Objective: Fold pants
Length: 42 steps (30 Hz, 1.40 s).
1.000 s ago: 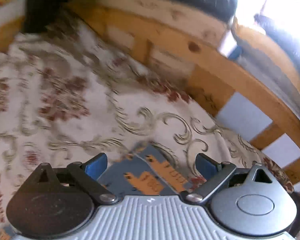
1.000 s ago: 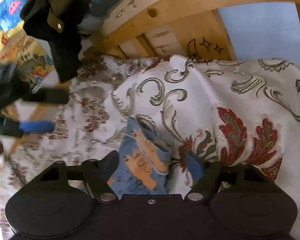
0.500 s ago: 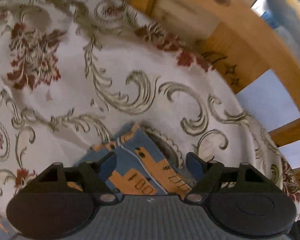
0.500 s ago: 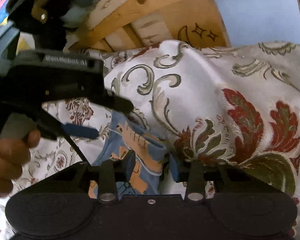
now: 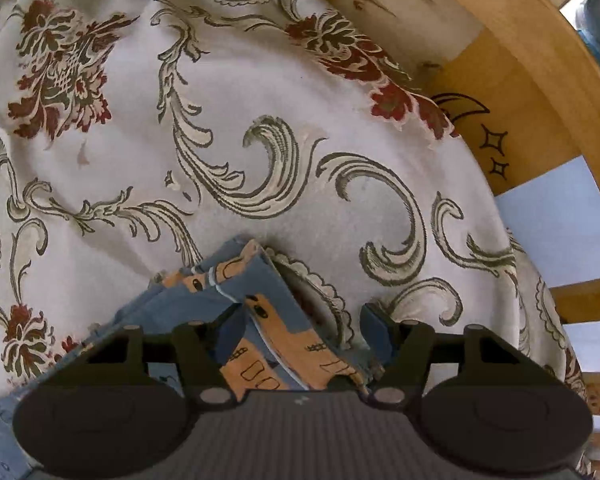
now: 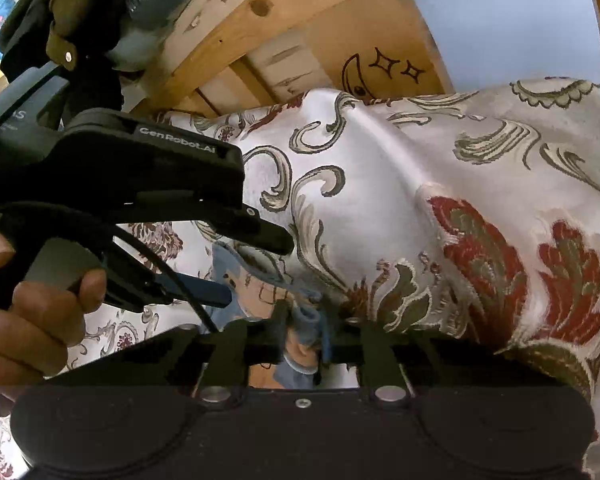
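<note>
The pants [image 5: 256,304] are blue with orange prints and lie bunched on a floral bedspread [image 5: 228,128]. In the left wrist view my left gripper [image 5: 302,330] stands open, its blue pads on either side of a folded corner of the pants without pinching it. The right wrist view shows my right gripper [image 6: 302,328] shut on a blue edge of the pants [image 6: 256,284]. My left gripper [image 6: 256,270] also appears there from the side, held by a hand [image 6: 32,320], open over the same fabric just left of the right gripper.
A wooden bed frame [image 5: 512,92] with a moon and stars drawn on it [image 6: 380,68] borders the bedspread at the far side. Dark clothing [image 6: 68,20] hangs over the rail at upper left. A pale blue wall [image 6: 512,20] shows beyond.
My right gripper has gone from open to shut on the pants edge. My left gripper has moved down and close to the pants corner, staying open, and now sits beside the right one.
</note>
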Tool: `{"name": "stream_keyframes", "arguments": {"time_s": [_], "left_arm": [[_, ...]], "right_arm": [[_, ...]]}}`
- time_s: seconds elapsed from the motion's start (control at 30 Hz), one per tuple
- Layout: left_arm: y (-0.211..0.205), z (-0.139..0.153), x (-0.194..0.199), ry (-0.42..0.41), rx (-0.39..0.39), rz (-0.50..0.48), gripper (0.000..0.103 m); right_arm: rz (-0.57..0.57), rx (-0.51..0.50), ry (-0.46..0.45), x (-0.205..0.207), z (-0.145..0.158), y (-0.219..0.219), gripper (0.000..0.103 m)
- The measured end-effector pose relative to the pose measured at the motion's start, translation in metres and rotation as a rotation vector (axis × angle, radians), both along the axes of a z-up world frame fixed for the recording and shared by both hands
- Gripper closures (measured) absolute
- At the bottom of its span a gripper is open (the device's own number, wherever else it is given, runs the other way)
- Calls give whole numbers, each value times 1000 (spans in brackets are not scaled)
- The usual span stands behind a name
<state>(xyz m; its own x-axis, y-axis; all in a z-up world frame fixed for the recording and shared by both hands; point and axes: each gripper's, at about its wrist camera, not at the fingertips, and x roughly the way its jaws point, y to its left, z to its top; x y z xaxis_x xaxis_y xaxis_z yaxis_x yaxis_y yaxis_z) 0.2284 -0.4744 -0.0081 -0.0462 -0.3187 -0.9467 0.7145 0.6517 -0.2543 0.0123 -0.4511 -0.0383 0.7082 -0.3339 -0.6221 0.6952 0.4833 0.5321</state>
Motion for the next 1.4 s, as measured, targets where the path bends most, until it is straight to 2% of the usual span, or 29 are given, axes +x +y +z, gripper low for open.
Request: {"name": "stream_keyframes", "arguments": {"time_s": [0.1,0.27,0.5,0.7,0.73,0.83,0.9,0.97,1.13,1.3,1.4], "left_arm": [[1,-1,1,4,-4,23,34],[5,-1,6,13,3,41,34],[-4,2,10,15,52,54,36],[-14,5,12,8,114,72,45],[-14,6,12,3,121,77,49],[-11,7,12,-18,148,96,79],[-5,10,14,-22,143,123,84],[5,16,15,-17,116,145,87],[48,36,18,27,-32,202,88],[112,54,11,61,-243,226,88],[147,56,12,46,-330,239,88]], "right_arm": [[21,-40,-2,0,5,6,91],[97,-179,9,2,21,31,91],[172,-295,47,10,30,51,91],[238,-375,69,15,33,65,91],[247,-386,73,16,33,67,91],[271,-414,83,18,34,73,91],[283,-428,85,19,36,76,91],[292,-452,87,18,38,81,91],[330,-549,67,8,49,101,92],[411,-717,54,-3,62,138,92],[480,-825,62,-3,64,164,92]]}}
